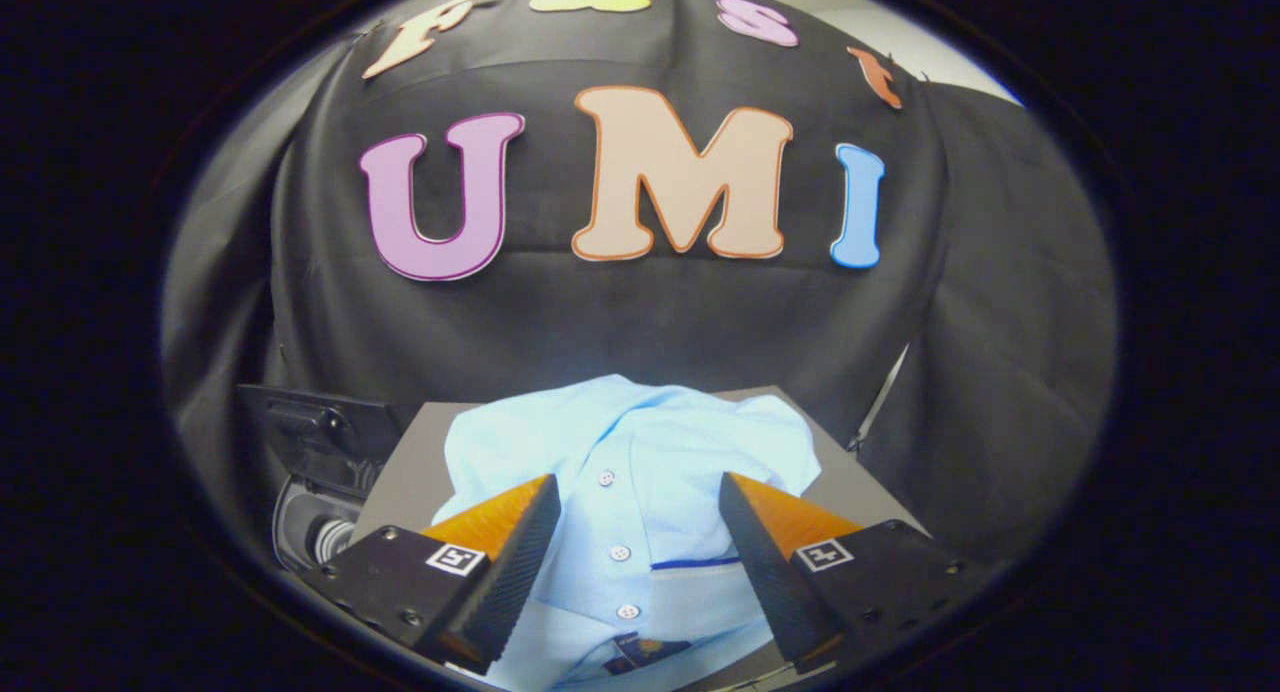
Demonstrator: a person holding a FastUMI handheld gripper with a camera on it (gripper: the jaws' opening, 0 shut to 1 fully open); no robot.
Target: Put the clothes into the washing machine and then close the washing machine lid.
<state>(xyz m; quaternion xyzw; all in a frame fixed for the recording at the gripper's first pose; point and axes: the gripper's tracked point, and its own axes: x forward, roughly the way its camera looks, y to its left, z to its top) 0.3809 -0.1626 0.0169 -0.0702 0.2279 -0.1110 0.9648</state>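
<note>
A light blue button-up shirt lies bunched on a grey table top, its placket and collar towards me. My gripper hovers over it with its orange-and-black fingers spread wide apart; the shirt's buttons show in the gap between them, and neither finger presses on the cloth. To the left of the table, lower down, sits the washing machine, with its dark lid raised and part of the drum opening showing.
The black cloth wall rises right behind the table. A thin light strip hangs in the cloth to the right of the table's far corner.
</note>
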